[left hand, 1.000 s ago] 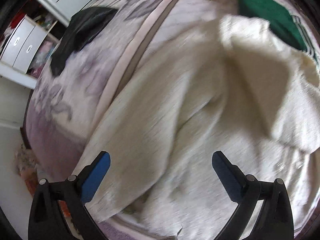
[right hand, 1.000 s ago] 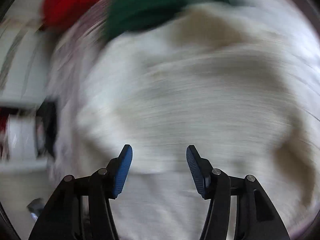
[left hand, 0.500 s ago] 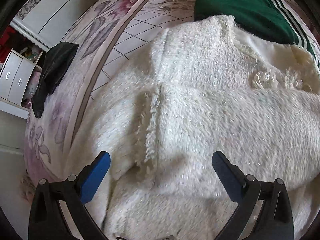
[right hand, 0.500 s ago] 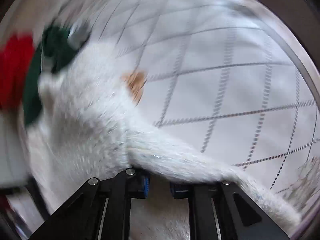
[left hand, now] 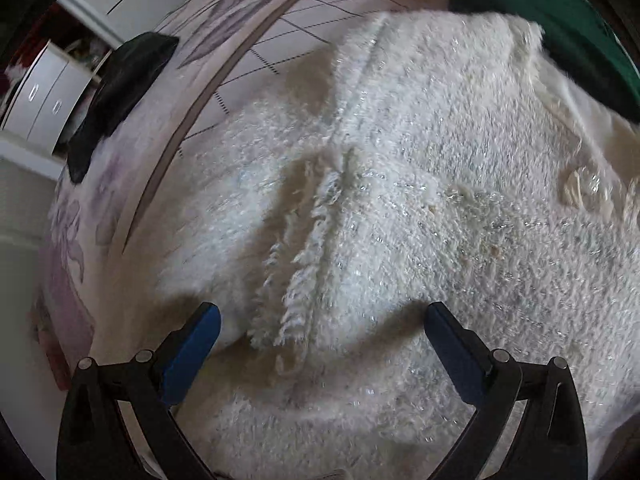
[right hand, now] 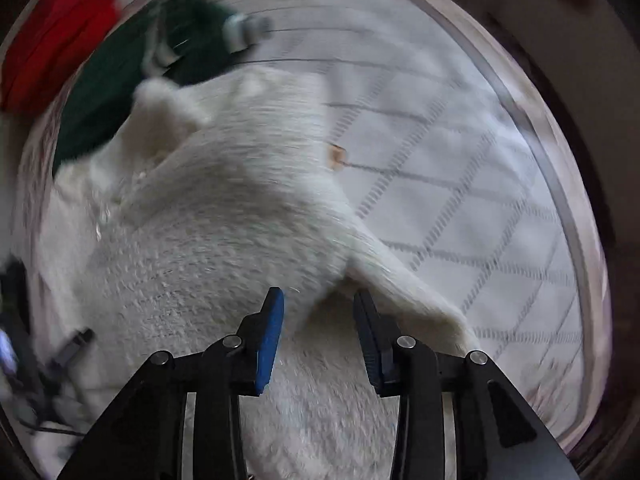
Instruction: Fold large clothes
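Quilted floral bed (left hand: 276,60): white fuzzy sweater (left hand: 420,200), green garment (left hand: 560,20), black cloth (left hand: 116,92).

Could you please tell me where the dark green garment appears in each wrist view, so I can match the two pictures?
Left wrist view: green garment fills the top right corner, behind the white fuzzy sweater.
Right wrist view: it lies upper left, beside a red garment.
Shared landmark: the sweater's edge overlapping it.
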Demonstrator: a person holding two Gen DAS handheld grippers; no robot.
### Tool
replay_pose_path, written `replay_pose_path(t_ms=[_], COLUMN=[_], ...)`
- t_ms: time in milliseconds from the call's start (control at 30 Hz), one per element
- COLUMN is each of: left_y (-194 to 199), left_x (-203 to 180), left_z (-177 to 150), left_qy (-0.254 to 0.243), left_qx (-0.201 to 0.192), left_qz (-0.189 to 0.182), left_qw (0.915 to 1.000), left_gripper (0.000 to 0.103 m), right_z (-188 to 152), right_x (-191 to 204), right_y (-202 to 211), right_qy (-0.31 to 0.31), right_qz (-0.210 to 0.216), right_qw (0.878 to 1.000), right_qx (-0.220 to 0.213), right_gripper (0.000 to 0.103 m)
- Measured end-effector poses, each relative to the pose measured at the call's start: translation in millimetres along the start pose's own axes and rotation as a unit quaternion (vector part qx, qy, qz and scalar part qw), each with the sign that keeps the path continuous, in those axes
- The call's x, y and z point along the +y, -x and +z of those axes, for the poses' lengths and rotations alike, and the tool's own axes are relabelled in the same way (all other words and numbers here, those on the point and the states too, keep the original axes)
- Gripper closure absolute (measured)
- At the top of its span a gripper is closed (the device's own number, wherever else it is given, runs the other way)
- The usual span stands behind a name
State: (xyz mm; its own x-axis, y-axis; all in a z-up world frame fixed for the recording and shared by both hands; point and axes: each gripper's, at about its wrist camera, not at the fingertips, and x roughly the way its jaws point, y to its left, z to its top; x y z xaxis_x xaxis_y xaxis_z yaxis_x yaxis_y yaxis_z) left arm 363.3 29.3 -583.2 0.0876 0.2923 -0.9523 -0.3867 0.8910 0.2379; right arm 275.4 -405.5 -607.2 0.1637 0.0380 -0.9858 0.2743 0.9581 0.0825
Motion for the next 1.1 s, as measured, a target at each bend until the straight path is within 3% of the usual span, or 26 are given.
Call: replay_pose_path(t_ms=[67, 133, 200, 300, 333, 400, 467, 500, 533, 633, 733, 767, 833, 867, 900, 967, 1067, 1100], left_y=[9, 19, 27, 37, 38, 38, 32, 28, 19, -14, -47, -53, -55, -53, -51, -49, -42, -36], left_x=[10, 28, 52, 107, 126, 168, 213, 226, 247, 281, 312, 320, 330, 332, 335, 340, 341, 337], left_z=[-6, -17, -36, -82, -100, -138, -181, -193, -212, -239, -249, -248, -240, -236, -228, -215, -201, -197], left_qy=[0.020, 0.046, 0.076, 0.147, 0.173, 0.237, 0.318, 0.344, 0.386, 0.456, 0.517, 0.528, 0.541, 0.541, 0.537, 0.528, 0.522, 0.518], left_qx=[-0.003, 0.000, 0.016, 0.061, 0.078, 0.109, 0.135, 0.137, 0.139, 0.145, 0.129, 0.122, 0.098, 0.085, 0.077, 0.075, 0.074, 0.072], left_qz=[-0.004, -0.009, -0.014, -0.029, -0.032, -0.044, -0.060, -0.064, -0.075, -0.098, -0.116, -0.109, -0.092, -0.081, -0.065, -0.056, -0.053, -0.051], left_qw=[0.9998, 0.9989, 0.9969, 0.9868, 0.9813, 0.9645, 0.9366, 0.9268, 0.9088, 0.8729, 0.8385, 0.8333, 0.8303, 0.8325, 0.8376, 0.8438, 0.8484, 0.8509], left_gripper=[0.000, 0.000, 0.000, 0.000, 0.000, 0.000, 0.000, 0.000, 0.000, 0.000, 0.019, 0.033, 0.048, 0.067, 0.073, 0.085, 0.090, 0.091], right_z=[3, 4, 2, -4, -8, -24, -44, -56, -57, -86, -109, -112, -125, -127, -131, -138, -151, -155], right_x=[14, 27, 23, 31, 34, 40, 48, 53, 87, 120, 145, 154, 167, 173, 180, 190, 215, 223], right_y=[-9, -38, -50, -22, -14, 5, 16, 17, 6, -1, -4, -6, -11, -12, -14, -15, -14, -10], right_qy=[0.032, 0.066, 0.058, 0.106, 0.117, 0.142, 0.158, 0.164, 0.169, 0.202, 0.230, 0.235, 0.244, 0.247, 0.252, 0.263, 0.288, 0.294], right_qz=[-0.015, -0.039, -0.042, -0.052, -0.053, -0.042, -0.020, -0.014, -0.010, -0.004, 0.017, 0.018, 0.015, 0.012, 0.007, -0.002, -0.024, -0.035], right_qw=[0.999, 0.996, 0.994, 0.991, 0.990, 0.988, 0.986, 0.985, 0.984, 0.976, 0.969, 0.968, 0.966, 0.965, 0.963, 0.961, 0.954, 0.953], right_qx=[0.007, 0.053, 0.086, 0.060, 0.054, 0.046, 0.054, 0.060, 0.064, 0.082, 0.083, 0.083, 0.087, 0.089, 0.091, 0.091, 0.079, 0.070], right_gripper=[0.065, 0.065, 0.065, 0.063, 0.055, 0.040, 0.039, 0.039, 0.039, 0.039, 0.039, 0.039, 0.039, 0.039, 0.039, 0.039, 0.036, 0.025])
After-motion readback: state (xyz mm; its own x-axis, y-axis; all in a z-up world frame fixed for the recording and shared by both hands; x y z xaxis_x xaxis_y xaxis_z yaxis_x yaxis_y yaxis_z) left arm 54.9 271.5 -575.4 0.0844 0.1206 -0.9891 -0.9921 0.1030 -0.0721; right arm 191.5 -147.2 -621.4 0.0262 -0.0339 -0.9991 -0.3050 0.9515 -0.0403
